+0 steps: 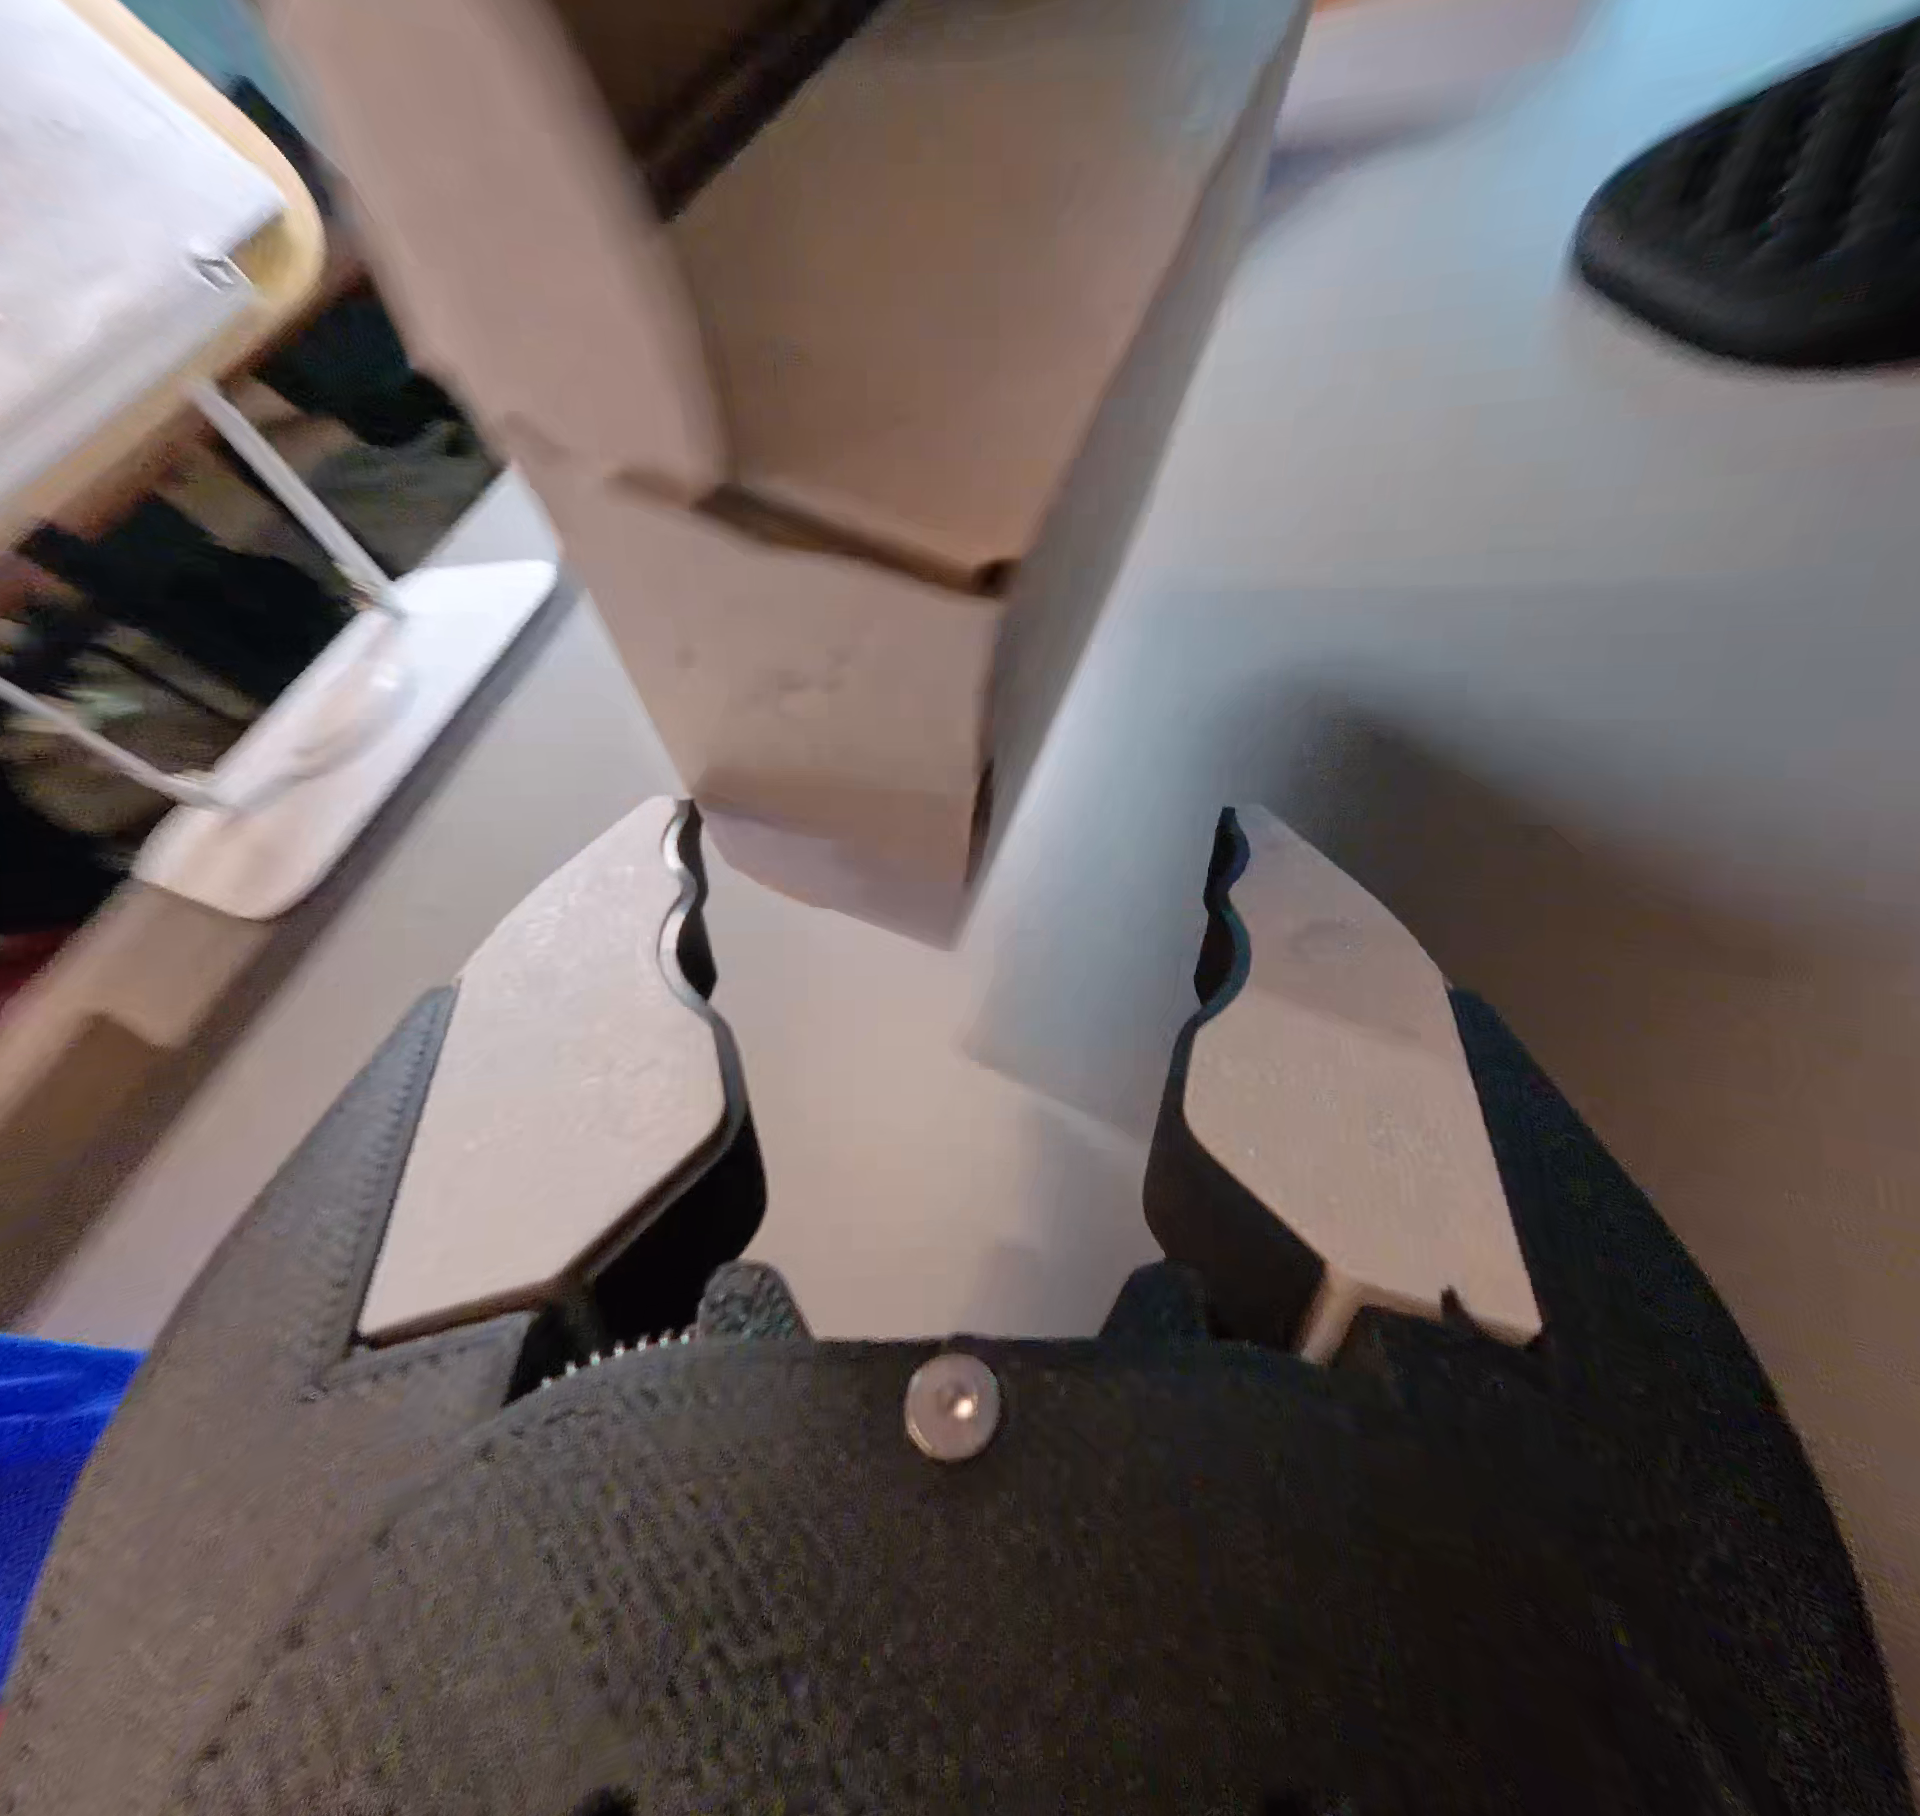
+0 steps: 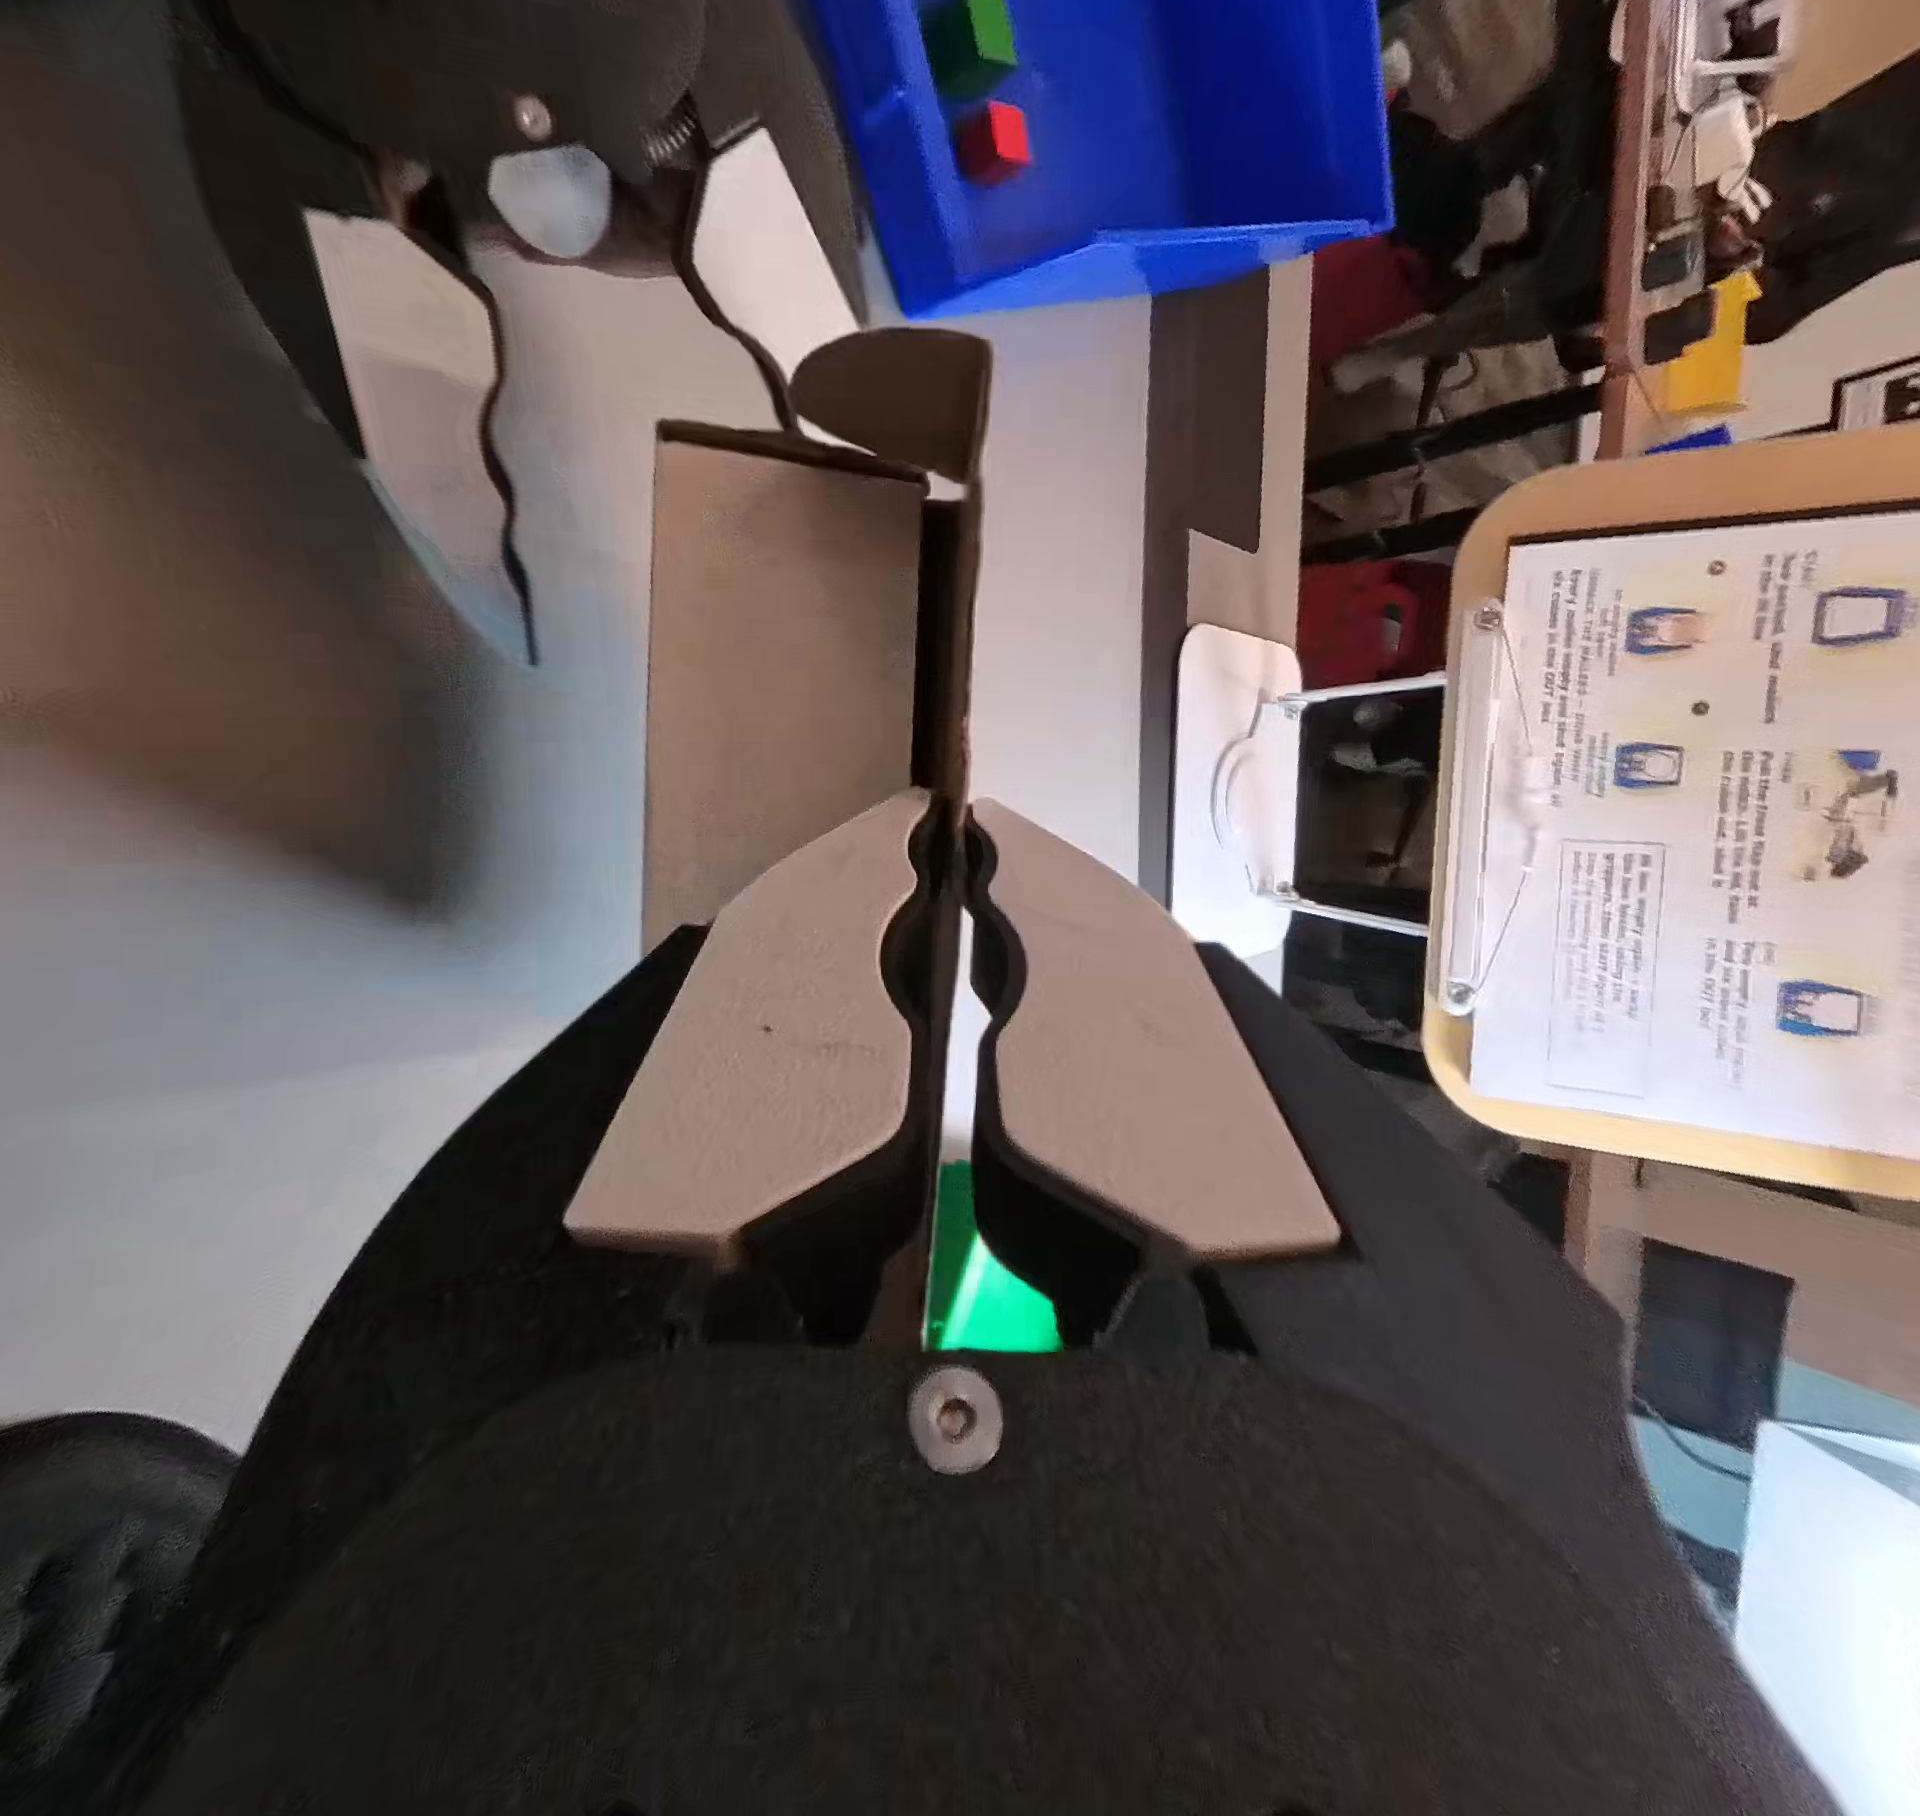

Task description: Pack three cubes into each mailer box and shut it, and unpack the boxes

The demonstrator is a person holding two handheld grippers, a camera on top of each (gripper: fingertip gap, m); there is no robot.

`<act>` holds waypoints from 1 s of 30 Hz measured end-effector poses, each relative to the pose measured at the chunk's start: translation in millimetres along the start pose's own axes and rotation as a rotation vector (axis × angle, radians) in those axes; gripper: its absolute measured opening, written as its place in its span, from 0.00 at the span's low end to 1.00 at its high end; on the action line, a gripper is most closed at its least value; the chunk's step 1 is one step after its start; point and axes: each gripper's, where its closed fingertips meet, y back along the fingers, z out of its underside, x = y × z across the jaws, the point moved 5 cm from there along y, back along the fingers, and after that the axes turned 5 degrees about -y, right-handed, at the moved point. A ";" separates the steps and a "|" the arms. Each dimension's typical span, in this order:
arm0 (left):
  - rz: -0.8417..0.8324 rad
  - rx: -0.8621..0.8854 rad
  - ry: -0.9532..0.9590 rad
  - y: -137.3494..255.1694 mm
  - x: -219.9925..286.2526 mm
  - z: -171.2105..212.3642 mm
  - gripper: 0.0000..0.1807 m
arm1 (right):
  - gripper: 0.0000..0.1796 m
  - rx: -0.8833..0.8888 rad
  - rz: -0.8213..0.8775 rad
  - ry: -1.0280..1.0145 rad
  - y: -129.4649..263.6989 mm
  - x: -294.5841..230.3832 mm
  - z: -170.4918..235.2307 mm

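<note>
1. Our right gripper (image 2: 951,836) has its jaws pinched nearly together on a thin cardboard panel of the mailer box (image 2: 790,644), holding the box tilted clear of the table (image 2: 260,1091).
2. Our left gripper (image 1: 961,831) has its jaws wide apart and holds nothing; the lower corner of the mailer box (image 1: 831,540) hangs just above its tips, with a flap dipping between them.
3. Beyond the box sits the blue bin (image 2: 1143,104), with a green cube (image 2: 977,36) and a red cube (image 2: 995,140) inside. Something green (image 2: 982,1299) shows directly below the box, behind our right jaws; we cannot tell whether it is a cube.
4. We judge the box light and fairly stiff at its folded walls, while single flaps will bend and crease. We would grip a double wall near a corner and squeeze gently.
5. We judge that we are tipping the box to empty it; a one-panel hold may let it swing.
</note>
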 end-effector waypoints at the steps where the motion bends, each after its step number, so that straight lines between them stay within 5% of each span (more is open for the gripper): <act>1: 0.050 0.033 0.082 4.0 -2.2 -0.3 0.51 | 0.01 -0.010 -0.004 -0.019 0.9 2.6 0.5; 5: 0.249 0.175 0.448 22.5 -15.5 -9.7 0.52 | 0.01 -0.047 0.089 -0.005 -2.3 -0.2 6.6; 10: 0.252 0.245 0.766 23.1 -25.5 -9.2 0.46 | 0.01 -0.001 0.040 -0.077 -8.7 -26.5 3.4; 20: 0.179 -0.154 0.257 -0.2 23.1 22.5 0.40 | 0.01 0.099 -0.131 -0.220 3.0 -24.9 -9.5; 30: 0.126 -0.132 0.142 15.9 25.8 21.4 0.33 | 0.01 0.129 -0.257 -0.271 -6.1 14.7 8.2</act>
